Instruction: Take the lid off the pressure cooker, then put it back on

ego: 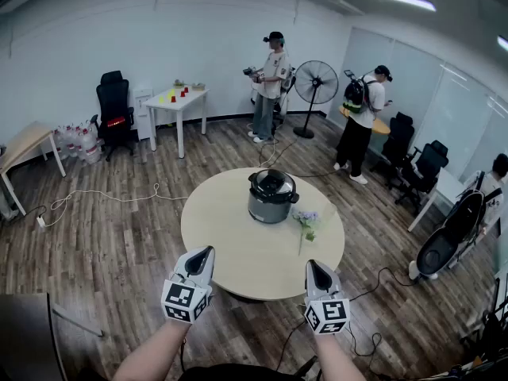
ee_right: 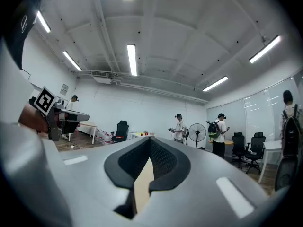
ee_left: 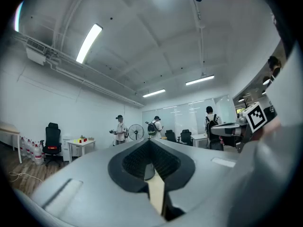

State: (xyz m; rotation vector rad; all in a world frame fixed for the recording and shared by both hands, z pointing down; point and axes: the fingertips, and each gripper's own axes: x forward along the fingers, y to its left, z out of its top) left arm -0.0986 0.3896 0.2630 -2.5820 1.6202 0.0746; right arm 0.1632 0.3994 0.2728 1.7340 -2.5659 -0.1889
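Observation:
A grey pressure cooker [ego: 271, 197] stands on the round beige table [ego: 230, 244], its dark lid [ego: 272, 182] seated on top. My left gripper [ego: 208, 252] hovers at the table's near left edge, shut and empty. Over the near right edge is my right gripper [ego: 313, 265], also shut with nothing in it. Both point level and stay well short of the cooker. In the left gripper view the jaws [ee_left: 150, 148] are closed, and the other gripper's marker cube [ee_left: 258, 116] shows at the right. The right gripper view shows closed jaws [ee_right: 150, 145] too. Neither gripper view shows the cooker.
A small sprig of flowers [ego: 306, 221] lies on the table right of the cooker. Beyond the table stand two people [ego: 271, 86], a floor fan [ego: 315, 84], a white side table [ego: 176, 101], office chairs [ego: 113, 109] and cables [ego: 103, 197] on the wooden floor.

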